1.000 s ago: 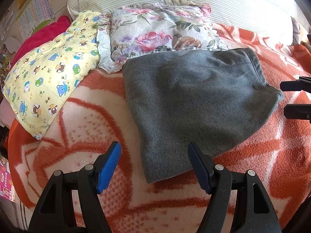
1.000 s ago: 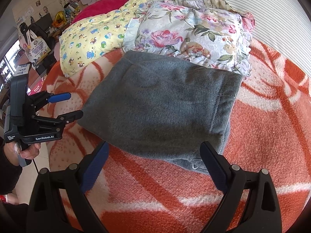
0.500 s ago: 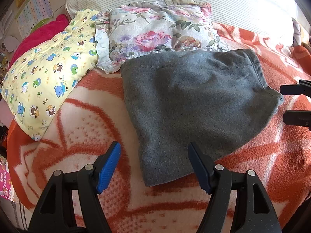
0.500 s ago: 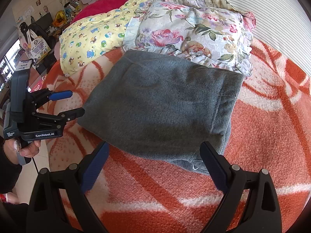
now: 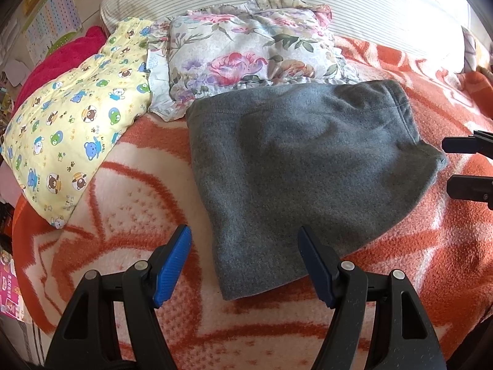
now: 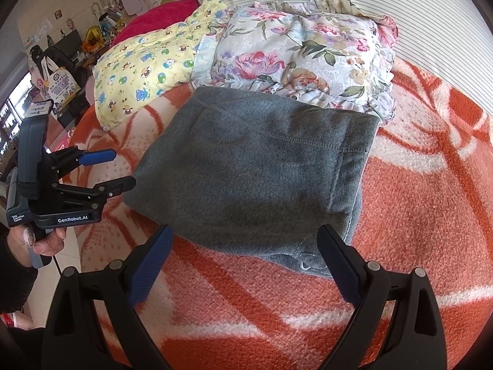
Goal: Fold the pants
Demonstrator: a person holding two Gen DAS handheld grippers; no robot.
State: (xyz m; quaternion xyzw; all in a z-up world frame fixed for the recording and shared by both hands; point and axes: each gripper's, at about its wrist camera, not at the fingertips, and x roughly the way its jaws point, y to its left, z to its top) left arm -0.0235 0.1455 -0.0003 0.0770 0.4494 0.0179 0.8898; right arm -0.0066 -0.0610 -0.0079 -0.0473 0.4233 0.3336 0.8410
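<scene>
The grey fleece pants (image 5: 302, 166) lie folded into a compact bundle on the orange and cream blanket (image 5: 129, 203); they also show in the right wrist view (image 6: 255, 172). My left gripper (image 5: 245, 246) is open and empty, just short of the bundle's near left corner. It shows from the side in the right wrist view (image 6: 121, 169), apart from the cloth. My right gripper (image 6: 245, 249) is open and empty, at the bundle's near edge. Its fingers show at the right edge of the left wrist view (image 5: 468, 166), beside the bundle's corner.
A floral pillow (image 5: 252, 58) touches the far edge of the pants. A yellow bear-print pillow (image 5: 74, 123) lies to the left, with a red cushion (image 5: 61, 58) behind it. A striped bolster (image 5: 277, 0) runs along the back. The bed's left edge drops to the floor (image 6: 71, 246).
Both grippers have drifted slightly back from the pants and stay open. The pants have not moved.
</scene>
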